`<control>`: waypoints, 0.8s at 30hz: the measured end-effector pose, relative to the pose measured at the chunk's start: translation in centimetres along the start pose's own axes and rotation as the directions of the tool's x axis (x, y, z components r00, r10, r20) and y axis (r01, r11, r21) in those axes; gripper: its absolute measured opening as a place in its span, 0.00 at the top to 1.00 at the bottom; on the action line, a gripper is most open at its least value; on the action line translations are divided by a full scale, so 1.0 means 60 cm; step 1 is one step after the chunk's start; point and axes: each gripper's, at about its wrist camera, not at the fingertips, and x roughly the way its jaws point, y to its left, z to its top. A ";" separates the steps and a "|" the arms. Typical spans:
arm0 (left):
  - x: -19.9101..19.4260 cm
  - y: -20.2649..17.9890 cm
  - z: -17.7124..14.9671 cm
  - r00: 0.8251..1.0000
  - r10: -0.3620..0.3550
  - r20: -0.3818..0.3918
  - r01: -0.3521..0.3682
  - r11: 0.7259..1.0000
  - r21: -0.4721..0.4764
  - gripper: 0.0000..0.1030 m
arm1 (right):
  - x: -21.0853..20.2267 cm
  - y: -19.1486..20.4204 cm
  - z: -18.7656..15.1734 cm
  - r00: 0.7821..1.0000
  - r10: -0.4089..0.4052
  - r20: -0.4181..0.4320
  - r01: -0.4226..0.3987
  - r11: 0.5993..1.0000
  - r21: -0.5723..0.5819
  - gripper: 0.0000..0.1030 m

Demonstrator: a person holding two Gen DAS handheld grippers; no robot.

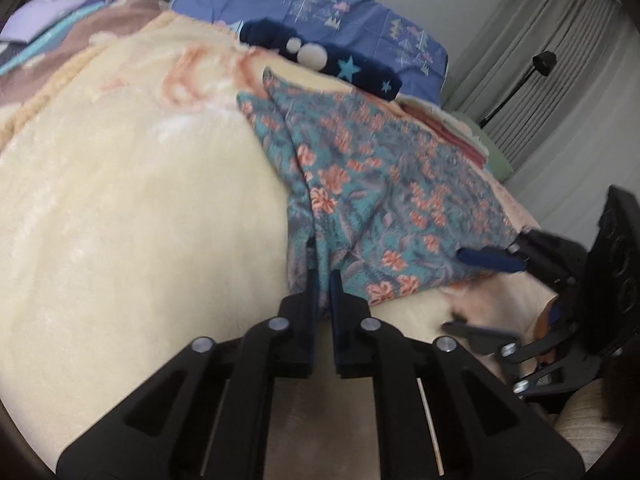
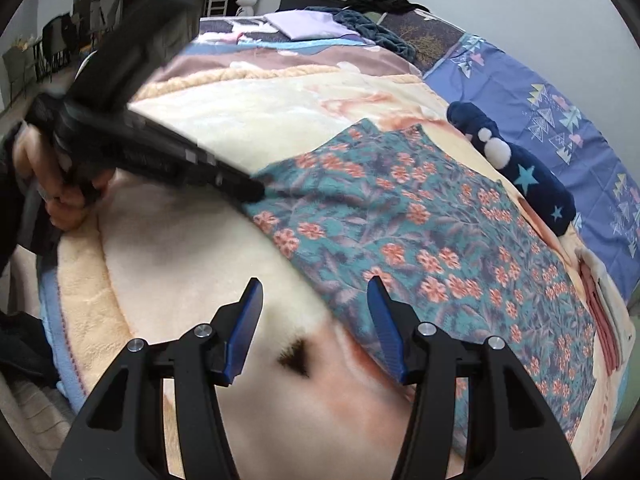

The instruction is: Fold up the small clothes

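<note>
— What sort of place is this?
— A home bedroom: a bed under a cream plush blanket (image 1: 132,208), a blue patterned sheet (image 1: 320,12) at the far side, grey curtains (image 1: 560,60) and a black floor lamp (image 1: 520,80) on the right.

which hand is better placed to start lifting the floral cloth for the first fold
Left. The left tool is already pinched on the floral cloth's edge, while the right tool hangs open at the near edge, gripping nothing.
</note>
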 end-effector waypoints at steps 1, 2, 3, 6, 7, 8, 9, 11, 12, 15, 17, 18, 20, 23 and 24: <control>-0.018 -0.004 0.010 0.999 0.024 0.043 -0.025 1.000 0.018 0.66 | 0.003 0.005 0.002 1.000 -0.003 0.000 0.003 1.000 -0.011 0.47; -0.029 -0.002 0.020 0.997 0.038 0.069 -0.040 0.999 0.025 0.55 | 0.006 0.014 0.006 1.000 -0.007 0.007 0.007 0.999 -0.032 0.47; -0.037 0.002 0.036 0.995 0.050 0.084 -0.052 0.998 0.025 0.56 | 0.008 0.019 0.009 1.000 -0.007 0.014 0.008 0.999 -0.045 0.47; -0.015 0.028 0.086 0.998 0.036 0.054 -0.036 0.999 0.009 0.56 | 0.011 0.035 0.021 0.999 -0.010 0.041 0.013 0.997 -0.076 0.47; -0.002 0.038 0.098 0.999 0.031 0.034 -0.031 1.000 0.002 0.56 | 0.013 0.040 0.025 0.999 -0.021 0.050 0.025 0.996 -0.086 0.47; 0.024 0.054 0.117 0.999 0.033 0.000 -0.032 0.999 -0.017 0.58 | 0.016 0.049 0.032 0.997 -0.046 0.062 0.052 0.993 -0.104 0.47; 0.048 0.069 0.133 0.999 0.039 -0.026 -0.040 0.998 -0.041 0.60 | 0.020 0.060 0.039 0.995 -0.076 0.071 0.085 0.988 -0.129 0.47; 0.098 0.096 0.160 0.997 0.001 -0.079 -0.009 0.996 -0.092 0.61 | 0.029 0.078 0.048 0.989 -0.121 0.088 0.135 0.975 -0.176 0.47; 0.119 0.106 0.170 0.996 -0.024 -0.091 0.014 0.993 -0.116 0.61 | 0.036 0.085 0.052 0.987 -0.138 0.086 0.153 0.969 -0.192 0.47; 0.154 0.118 0.197 0.994 -0.074 -0.075 0.061 0.985 -0.163 0.82 | 0.065 0.095 0.060 0.978 -0.200 0.057 0.208 0.954 -0.215 0.47; 0.158 0.120 0.209 0.992 -0.114 -0.049 0.103 0.976 -0.193 0.97 | 0.081 0.098 0.068 0.973 -0.223 0.057 0.230 0.948 -0.219 0.47; 0.153 0.119 0.214 0.993 -0.120 -0.023 0.113 0.975 -0.192 0.97 | 0.086 0.099 0.072 0.969 -0.237 0.074 0.247 0.943 -0.224 0.49; 0.136 0.121 0.222 0.988 -0.148 0.046 0.154 0.970 -0.189 0.97 | 0.094 0.101 0.078 0.965 -0.241 0.102 0.259 0.936 -0.240 0.97; 0.148 0.141 0.213 0.990 -0.135 0.032 0.139 0.968 -0.211 0.97 | 0.105 0.103 0.079 0.973 -0.219 0.077 0.231 0.941 -0.248 0.98; 0.161 0.148 0.204 0.992 -0.124 0.006 0.122 0.967 -0.222 0.97 | 0.107 0.105 0.075 0.972 -0.223 0.078 0.236 0.937 -0.256 0.98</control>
